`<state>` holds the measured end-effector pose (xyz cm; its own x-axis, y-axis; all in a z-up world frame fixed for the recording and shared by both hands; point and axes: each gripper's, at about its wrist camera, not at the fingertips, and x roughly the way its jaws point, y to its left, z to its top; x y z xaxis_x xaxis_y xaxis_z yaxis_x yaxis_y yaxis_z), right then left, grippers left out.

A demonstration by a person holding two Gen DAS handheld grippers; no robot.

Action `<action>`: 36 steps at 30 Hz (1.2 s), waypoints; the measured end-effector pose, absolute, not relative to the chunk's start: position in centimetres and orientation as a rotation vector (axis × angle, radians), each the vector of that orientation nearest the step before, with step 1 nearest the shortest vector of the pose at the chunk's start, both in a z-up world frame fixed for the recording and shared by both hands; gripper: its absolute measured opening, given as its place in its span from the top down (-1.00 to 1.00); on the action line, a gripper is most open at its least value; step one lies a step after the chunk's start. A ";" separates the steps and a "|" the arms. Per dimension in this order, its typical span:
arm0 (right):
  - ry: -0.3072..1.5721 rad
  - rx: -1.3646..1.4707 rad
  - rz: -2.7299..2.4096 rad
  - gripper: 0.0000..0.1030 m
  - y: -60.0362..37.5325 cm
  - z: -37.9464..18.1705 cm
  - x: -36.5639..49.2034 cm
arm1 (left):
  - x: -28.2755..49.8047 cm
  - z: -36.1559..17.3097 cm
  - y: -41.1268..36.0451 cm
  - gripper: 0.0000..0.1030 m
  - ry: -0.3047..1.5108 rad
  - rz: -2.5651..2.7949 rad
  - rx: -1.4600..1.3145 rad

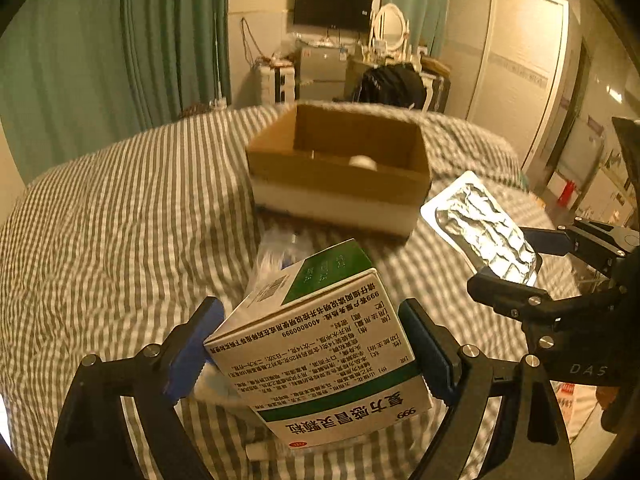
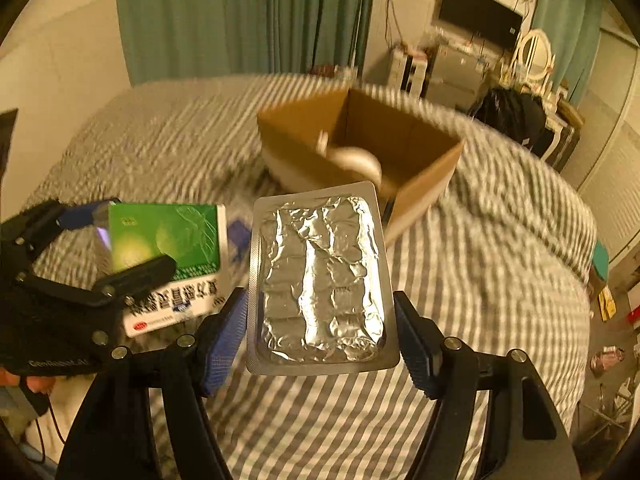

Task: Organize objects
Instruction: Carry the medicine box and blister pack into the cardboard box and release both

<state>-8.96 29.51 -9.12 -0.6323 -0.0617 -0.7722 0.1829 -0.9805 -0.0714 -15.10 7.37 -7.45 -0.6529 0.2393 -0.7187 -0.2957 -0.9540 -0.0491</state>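
My left gripper [image 1: 312, 344] is shut on a green-and-white medicine box [image 1: 316, 344], held tilted above the striped bed; the same medicine box [image 2: 168, 256] and left gripper [image 2: 132, 240] show at the left of the right wrist view. My right gripper [image 2: 320, 328] is shut on a silver foil blister pack [image 2: 320, 276], also seen as the blister pack [image 1: 484, 232] in the right gripper [image 1: 516, 260] at the right of the left wrist view. Ahead lies an open cardboard box [image 1: 340, 160], [image 2: 360, 140] with a white round object [image 2: 356, 160] inside.
The grey-and-white striped bedcover [image 1: 120, 240] fills the foreground. A clear plastic packet [image 1: 276, 256] lies on it under the medicine box. Green curtains [image 1: 120, 40], a TV [image 1: 332, 8], a mirror, a black bag [image 1: 392, 84] and a wardrobe [image 1: 516, 60] stand beyond the bed.
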 end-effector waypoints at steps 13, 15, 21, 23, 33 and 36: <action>0.188 1.092 -2.863 -0.36 32.2 -3.1 -19.7 | -27.5 -0.9 9.9 -0.76 0.145 2.658 -0.927; 0.176 1.099 -2.878 -0.36 32.9 -3.1 -21.9 | -30.1 -0.9 10.5 -0.76 0.195 2.683 -0.910; 0.101 1.160 -2.899 -0.36 35.1 -4.3 -27.4 | -35.8 -2.0 12.2 -0.76 0.210 2.666 -0.919; 0.078 1.190 -2.896 -0.36 35.7 -5.0 -28.7 | -37.6 -2.9 12.8 -0.76 0.223 2.656 -0.945; -0.002 1.251 -2.886 -0.38 37.9 -7.5 -31.1 | -40.5 -6.0 15.4 -0.79 0.269 2.599 -0.996; -0.031 1.237 -2.906 -0.57 38.6 -7.2 -30.8 | -40.5 -6.1 15.4 -0.82 0.270 2.594 -1.012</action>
<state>-30.84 38.57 -7.20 -0.6931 0.0074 -0.7208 -0.0228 -0.9997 0.0117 -40.46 15.44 -6.10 -0.6872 0.2451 -0.6839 -0.3809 -0.9231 0.0519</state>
